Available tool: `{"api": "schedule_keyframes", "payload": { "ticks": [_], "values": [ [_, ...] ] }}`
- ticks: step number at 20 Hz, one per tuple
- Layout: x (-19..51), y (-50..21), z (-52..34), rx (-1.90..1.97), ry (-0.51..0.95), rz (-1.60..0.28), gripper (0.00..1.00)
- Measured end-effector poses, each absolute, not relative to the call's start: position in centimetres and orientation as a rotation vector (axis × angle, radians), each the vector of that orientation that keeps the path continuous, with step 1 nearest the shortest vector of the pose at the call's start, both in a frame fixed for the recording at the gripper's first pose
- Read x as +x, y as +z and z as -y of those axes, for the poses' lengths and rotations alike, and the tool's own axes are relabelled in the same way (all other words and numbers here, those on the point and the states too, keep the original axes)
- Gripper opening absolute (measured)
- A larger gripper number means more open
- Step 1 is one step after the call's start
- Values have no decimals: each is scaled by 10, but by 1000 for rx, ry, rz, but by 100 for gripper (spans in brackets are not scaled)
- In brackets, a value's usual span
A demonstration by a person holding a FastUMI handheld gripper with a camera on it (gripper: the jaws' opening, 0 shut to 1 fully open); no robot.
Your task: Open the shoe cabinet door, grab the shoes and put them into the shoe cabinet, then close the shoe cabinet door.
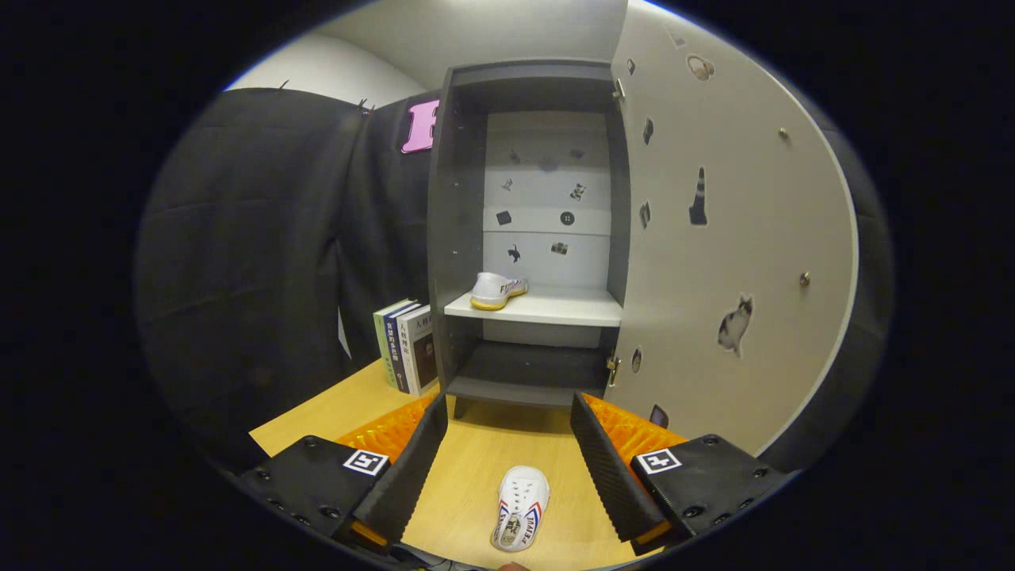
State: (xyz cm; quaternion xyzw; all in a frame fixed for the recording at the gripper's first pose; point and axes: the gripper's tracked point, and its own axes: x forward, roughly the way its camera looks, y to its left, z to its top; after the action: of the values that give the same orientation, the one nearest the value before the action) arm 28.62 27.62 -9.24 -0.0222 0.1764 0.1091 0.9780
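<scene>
The grey shoe cabinet point(456, 238) stands open beyond my fingers, its pale door point(737, 254) swung out to the right and dotted with stickers. One white shoe point(496, 290) with a yellow sole sits on the left part of the white middle shelf point(555, 311). A second white shoe point(520, 507) lies on the wooden table point(492, 452), between my two fingers and close to their base, toe pointing toward the cabinet. My gripper point(507, 416) is open, its fingers wide apart and touching nothing.
Several books point(408, 345) stand upright against the cabinet's left side. Black cloth walls the booth on the left. The cabinet's dark bottom shelf point(527, 373) holds nothing. The open door blocks the right side.
</scene>
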Motion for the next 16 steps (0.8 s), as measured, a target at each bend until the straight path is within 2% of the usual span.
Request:
{"api": "schedule_keyframes", "payload": {
  "ticks": [8, 16],
  "values": [
    [308, -201, -283, -80, 222, -527, 98],
    [297, -311, -281, -64, 232, -779, 98]
  ]
}}
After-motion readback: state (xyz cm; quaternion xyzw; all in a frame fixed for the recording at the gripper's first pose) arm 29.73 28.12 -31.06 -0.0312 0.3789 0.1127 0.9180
